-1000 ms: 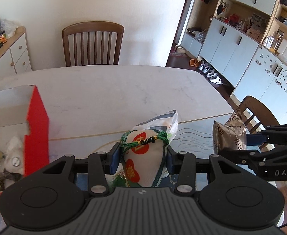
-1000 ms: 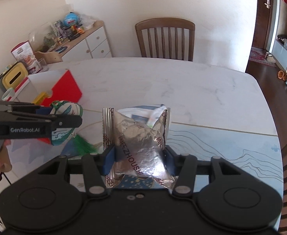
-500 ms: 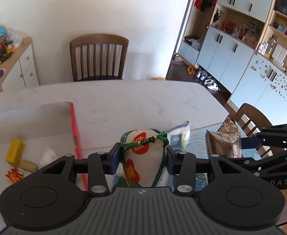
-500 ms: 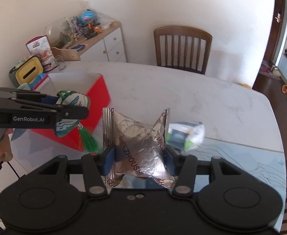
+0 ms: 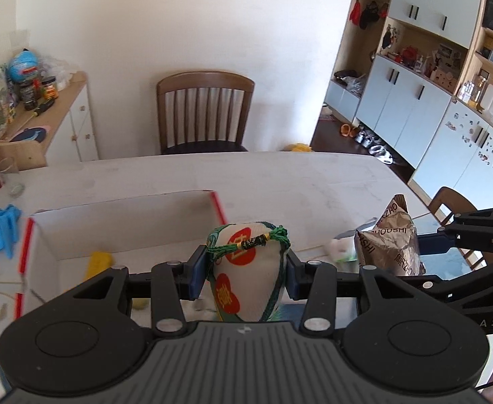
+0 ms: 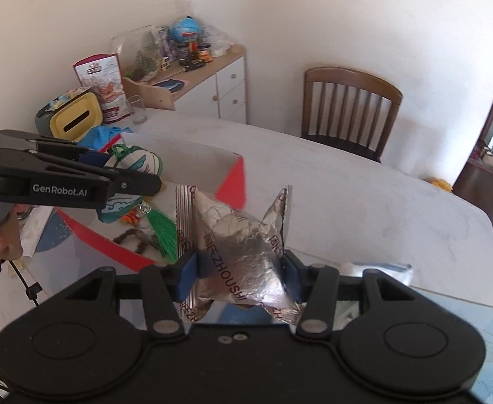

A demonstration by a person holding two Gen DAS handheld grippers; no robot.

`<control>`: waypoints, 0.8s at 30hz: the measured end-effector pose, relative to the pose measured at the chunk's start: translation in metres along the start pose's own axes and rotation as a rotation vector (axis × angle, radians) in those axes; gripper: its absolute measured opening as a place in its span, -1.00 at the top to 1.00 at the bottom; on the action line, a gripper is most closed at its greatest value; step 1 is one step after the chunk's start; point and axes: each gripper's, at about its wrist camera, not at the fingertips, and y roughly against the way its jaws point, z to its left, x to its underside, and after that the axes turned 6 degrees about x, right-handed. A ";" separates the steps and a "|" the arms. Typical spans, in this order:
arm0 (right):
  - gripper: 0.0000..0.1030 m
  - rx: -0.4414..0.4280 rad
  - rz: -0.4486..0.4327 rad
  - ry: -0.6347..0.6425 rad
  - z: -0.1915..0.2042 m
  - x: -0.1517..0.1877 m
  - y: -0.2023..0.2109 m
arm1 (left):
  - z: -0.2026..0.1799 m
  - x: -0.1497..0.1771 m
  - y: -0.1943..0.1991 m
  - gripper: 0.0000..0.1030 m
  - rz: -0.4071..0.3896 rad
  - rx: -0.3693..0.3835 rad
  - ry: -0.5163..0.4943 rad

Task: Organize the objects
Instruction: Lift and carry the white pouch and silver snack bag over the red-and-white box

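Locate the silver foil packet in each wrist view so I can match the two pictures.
Left wrist view: the silver foil packet is at right of centre, clamped in the right gripper that reaches in from the right edge.
Right wrist view: the packet is at lower centre, between the camera's own fingers.
Shared landmark: the red and white box on the table.

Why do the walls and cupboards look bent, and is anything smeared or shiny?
Left wrist view: the fisheye lens bows the cupboards at the right edge; the small packet beside the embroidered pouch is smeared. Right wrist view: the walls curve, the foil bag glints, and the red box edge and pale packet look blurred.
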 end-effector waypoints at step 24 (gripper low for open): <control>0.00 -0.028 0.057 0.084 0.088 -0.051 -0.098 | 0.123 -0.002 -0.007 0.14 0.037 -0.127 0.054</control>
